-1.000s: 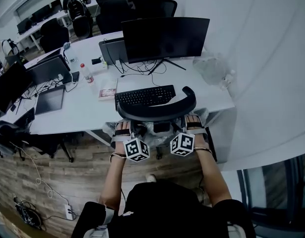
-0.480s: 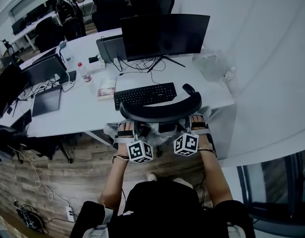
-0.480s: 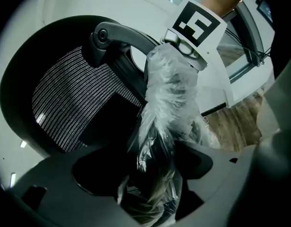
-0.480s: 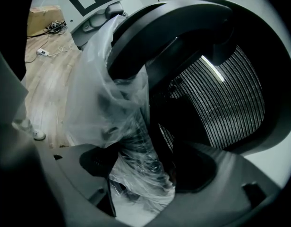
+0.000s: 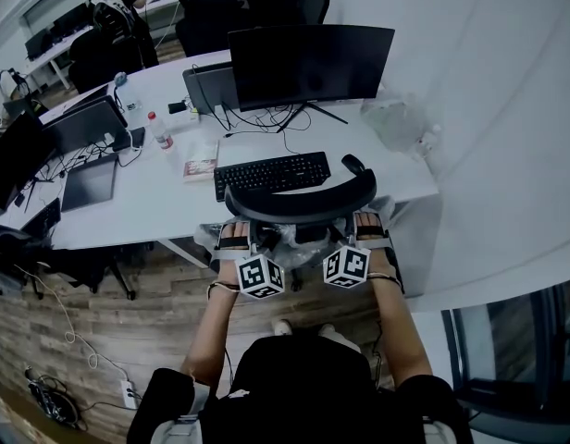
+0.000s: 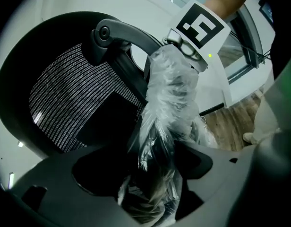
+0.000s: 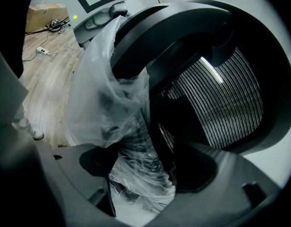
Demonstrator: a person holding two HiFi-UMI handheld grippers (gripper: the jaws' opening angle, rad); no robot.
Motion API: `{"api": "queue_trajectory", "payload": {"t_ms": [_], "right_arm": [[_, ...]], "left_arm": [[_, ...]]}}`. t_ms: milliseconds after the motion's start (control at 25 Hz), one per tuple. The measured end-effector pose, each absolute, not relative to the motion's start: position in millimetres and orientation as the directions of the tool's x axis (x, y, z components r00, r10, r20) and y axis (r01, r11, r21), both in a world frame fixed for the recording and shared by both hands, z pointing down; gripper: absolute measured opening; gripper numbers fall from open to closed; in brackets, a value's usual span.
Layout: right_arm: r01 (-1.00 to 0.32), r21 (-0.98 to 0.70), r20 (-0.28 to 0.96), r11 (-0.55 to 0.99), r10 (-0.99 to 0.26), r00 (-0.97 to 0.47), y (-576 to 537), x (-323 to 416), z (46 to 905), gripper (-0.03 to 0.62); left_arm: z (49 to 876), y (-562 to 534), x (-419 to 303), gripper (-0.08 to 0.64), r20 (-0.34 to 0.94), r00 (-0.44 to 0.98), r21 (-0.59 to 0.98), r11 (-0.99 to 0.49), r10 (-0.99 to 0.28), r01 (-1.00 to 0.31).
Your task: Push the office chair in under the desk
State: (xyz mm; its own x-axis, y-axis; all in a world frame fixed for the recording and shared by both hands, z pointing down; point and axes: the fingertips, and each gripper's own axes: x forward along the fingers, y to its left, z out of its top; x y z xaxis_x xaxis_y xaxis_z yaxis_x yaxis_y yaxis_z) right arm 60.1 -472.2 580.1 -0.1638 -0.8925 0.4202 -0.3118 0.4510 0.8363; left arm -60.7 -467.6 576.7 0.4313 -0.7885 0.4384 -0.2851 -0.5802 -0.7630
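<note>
Desk (image 5: 155, 206): a long white surface on which a monitor (image 5: 308, 63) and a keyboard (image 5: 271, 174) are set; its near edge is met by the chair.
Office chair (image 5: 299, 204): placed squarely before the desk, with its curved headrest seen just over the desk edge, close below the keyboard. The seat is hidden beneath, so how far it is tucked under cannot be told. The push is judged to be nearly finished.
Plastic wrap (image 6: 170, 98): clear film is bunched round the dark frame behind the mesh back.
Left gripper (image 6: 152, 174): closed on the film-covered frame of the chair back, with the strut pinched between its jaws.
Right gripper (image 7: 143, 174): likewise clamped on the wrapped frame at the other side, with film crumpled between its jaws.
Main risk: the headrest could be driven against the desk edge if the push is carried too far or too fast, and the keyboard could be jolted.
Second risk: the chair could be swivelled askew if one side is pushed harder than the other.
Lesser risk: a grip could be lost, since the film may slide over the frame.
</note>
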Motion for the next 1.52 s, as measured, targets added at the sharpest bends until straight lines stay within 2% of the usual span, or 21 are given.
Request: {"api": "queue_trajectory", "payload": {"t_ms": [200, 480, 680, 800, 920, 1080, 1320, 1520], "right_arm": [[-0.3, 0.827, 0.438, 0.475, -0.879, -0.186, -470.4, 62.2, 581.5, 0.341], [-0.349, 0.771, 0.474, 0.533, -0.846, -0.245, -462.3, 61.4, 575.3, 0.339], [-0.373, 0.748, 0.473, 0.549, -0.835, -0.28, -454.4, 65.8, 566.8, 0.337], [-0.421, 0.707, 0.471, 0.569, -0.822, -0.321, -446.7, 67.2, 562.0, 0.337], [-0.469, 0.672, 0.443, 0.573, -0.819, -0.365, -439.7, 66.8, 552.5, 0.337], [-0.538, 0.62, 0.4, 0.571, -0.82, -0.41, -433.6, 70.5, 531.2, 0.337], [-0.657, 0.487, 0.326, 0.575, -0.818, -0.474, -422.4, 78.8, 501.2, 0.337], [-0.723, 0.382, 0.252, 0.576, -0.818, -0.518, -412.6, 82.6, 477.2, 0.337]], "left_arm": [[577.7, -466.3, -59.3, 0.377, 0.454, 0.416, -0.752, -0.589, -0.788, -0.294], [572.0, -459.9, -63.0, 0.368, 0.491, 0.392, -0.739, -0.611, -0.778, -0.285], [557.2, -446.0, -66.2, 0.318, 0.46, 0.397, -0.711, -0.597, -0.794, -0.372], [547.2, -440.0, -72.5, 0.318, 0.429, 0.391, -0.683, -0.576, -0.814, -0.45], [537.6, -435.6, -79.7, 0.31, 0.402, 0.397, -0.614, -0.565, -0.825, -0.551], [521.4, -431.6, -85.9, 0.248, 0.354, 0.414, -0.504, -0.544, -0.839, -0.671], [496.3, -422.0, -83.5, 0.23, 0.272, 0.437, -0.425, -0.514, -0.857, -0.745], [480.0, -413.1, -87.1, 0.179, 0.235, 0.434, -0.379, -0.493, -0.87, -0.783]]}}
